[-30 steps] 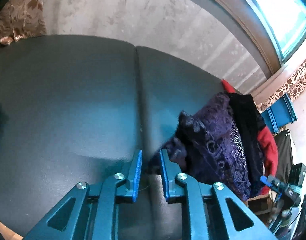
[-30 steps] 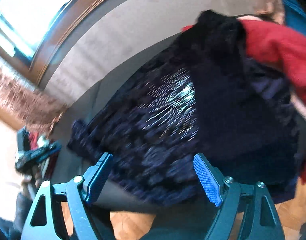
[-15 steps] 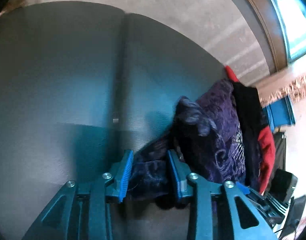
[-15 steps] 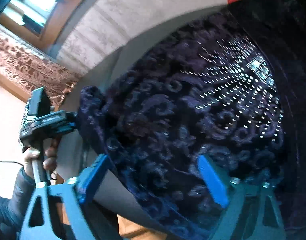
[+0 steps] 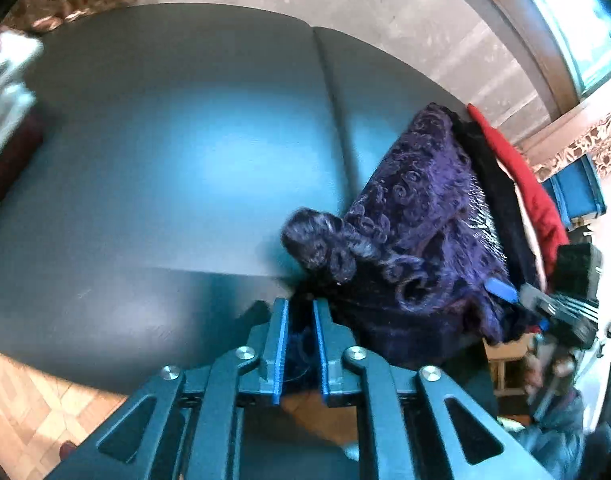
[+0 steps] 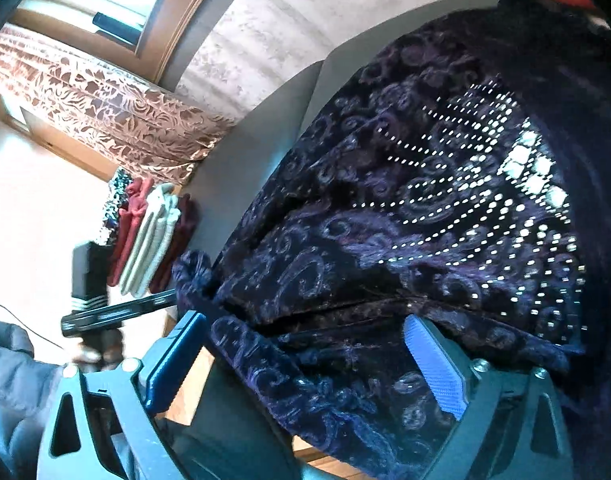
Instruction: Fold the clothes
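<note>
While left hand-held gripper (image 5: 299, 312) closes on purple garment (image 5: 417, 216) edge, right hand-held gripper (image 6: 305, 344) gapes astride it.

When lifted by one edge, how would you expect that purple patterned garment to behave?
Probably floppy: the purple garment already sags in soft folds over the table edge. Its plush pile should grip the pads; the studded panel may weigh that side down.

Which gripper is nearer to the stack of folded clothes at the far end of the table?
Left. The left gripper, its jaws closing on the purple garment, is on the side of the folded stack. The right gripper, jaws closing slightly, is farther along the garment.
</note>
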Available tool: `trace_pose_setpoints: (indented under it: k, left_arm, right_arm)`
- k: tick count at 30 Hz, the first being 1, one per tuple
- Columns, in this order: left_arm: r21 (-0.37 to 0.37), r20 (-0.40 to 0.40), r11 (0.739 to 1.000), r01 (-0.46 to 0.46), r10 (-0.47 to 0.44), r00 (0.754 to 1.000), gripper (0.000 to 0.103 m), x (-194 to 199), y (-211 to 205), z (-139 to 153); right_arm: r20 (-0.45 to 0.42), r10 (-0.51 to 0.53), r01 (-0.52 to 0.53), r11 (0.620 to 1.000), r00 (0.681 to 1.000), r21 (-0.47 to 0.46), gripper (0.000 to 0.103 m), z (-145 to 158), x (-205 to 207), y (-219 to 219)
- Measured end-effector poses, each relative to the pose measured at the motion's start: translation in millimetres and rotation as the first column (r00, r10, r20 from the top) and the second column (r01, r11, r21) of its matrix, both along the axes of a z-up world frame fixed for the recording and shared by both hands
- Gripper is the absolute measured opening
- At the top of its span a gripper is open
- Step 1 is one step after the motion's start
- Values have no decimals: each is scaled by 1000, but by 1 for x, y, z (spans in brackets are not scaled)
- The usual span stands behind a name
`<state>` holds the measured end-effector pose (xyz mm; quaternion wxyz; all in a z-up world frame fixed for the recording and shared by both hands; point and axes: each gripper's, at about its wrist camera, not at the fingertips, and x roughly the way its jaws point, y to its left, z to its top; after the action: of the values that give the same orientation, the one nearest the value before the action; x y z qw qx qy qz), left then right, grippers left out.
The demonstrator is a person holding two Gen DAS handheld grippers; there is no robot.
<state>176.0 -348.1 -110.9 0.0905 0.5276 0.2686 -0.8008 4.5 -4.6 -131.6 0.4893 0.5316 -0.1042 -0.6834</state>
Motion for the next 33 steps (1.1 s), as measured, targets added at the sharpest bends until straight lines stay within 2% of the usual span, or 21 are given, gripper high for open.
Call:
trace_pose_setpoints:
  k: [3, 5, 6, 8, 10, 11, 14, 18, 20, 23, 25, 26, 28, 29, 33]
  left_arm:
    - [-130, 14, 991, -22, 24, 1000, 20, 7, -10, 26]
    - [-214, -51, 977, -13, 2, 999, 21, -10, -13, 48]
    - [-236, -90, 972, 1, -23, 996, 22, -23, -13, 58]
    - [-267, -168, 962, 59, -106, 980, 25, -65, -2, 76]
    - [-281, -218, 949, 144, -209, 953, 26, -117, 19, 84]
    - [-273, -220, 944, 186, -249, 943, 26, -144, 31, 82]
    - [-264, -198, 917, 298, -353, 914, 26, -223, 63, 68]
    - [-238, -160, 900, 364, -406, 900, 26, -283, 88, 53]
    - [-263, -149, 885, 384, -431, 890, 26, -304, 101, 48]
    - [-311, -102, 865, 395, -443, 891, 26, -345, 121, 24]
    - [-340, -62, 862, 376, -419, 906, 26, -364, 118, 8]
    - [-343, -47, 864, 368, -407, 912, 26, -373, 117, 1]
    - [-352, -22, 861, 367, -399, 917, 26, -391, 117, -12]
    - [-371, 1, 849, 376, -404, 915, 26, -399, 120, -19]
    - [-416, 13, 809, 415, -451, 892, 29, -399, 130, -32]
  right_arm:
    - [-84, -65, 66, 998, 994, 17, 97, 17, 0, 24]
    - [-137, -145, 151, 988, 980, 32, 97, 29, -9, 51]
    - [-166, -212, 222, 974, 963, 41, 97, 37, -19, 72]
    - [-198, -315, 330, 943, 928, 50, 97, 48, -30, 99]
    - [-231, -392, 419, 904, 891, 83, 97, 52, -43, 126]
    - [-248, -428, 462, 881, 869, 98, 97, 54, -49, 140]
    - [-325, -443, 504, 853, 836, 133, 91, 56, -68, 153]
    - [-368, -413, 494, 855, 833, 158, 76, 59, -119, 139]
    - [-377, -397, 481, 862, 837, 159, 76, 56, -146, 122]
    - [-354, -350, 436, 878, 867, 199, 73, 45, -187, 98]
    - [-311, -263, 354, 891, 913, 284, 44, 30, -204, 80]
    - [-304, -220, 319, 888, 927, 331, 9, 24, -205, 72]
    - [-355, -169, 297, 890, 920, 346, 7, 27, -188, 67]
    - [-380, -144, 287, 891, 914, 353, 7, 29, -179, 65]
    - [-414, -196, 333, 897, 889, 291, 6, 47, -143, 93]
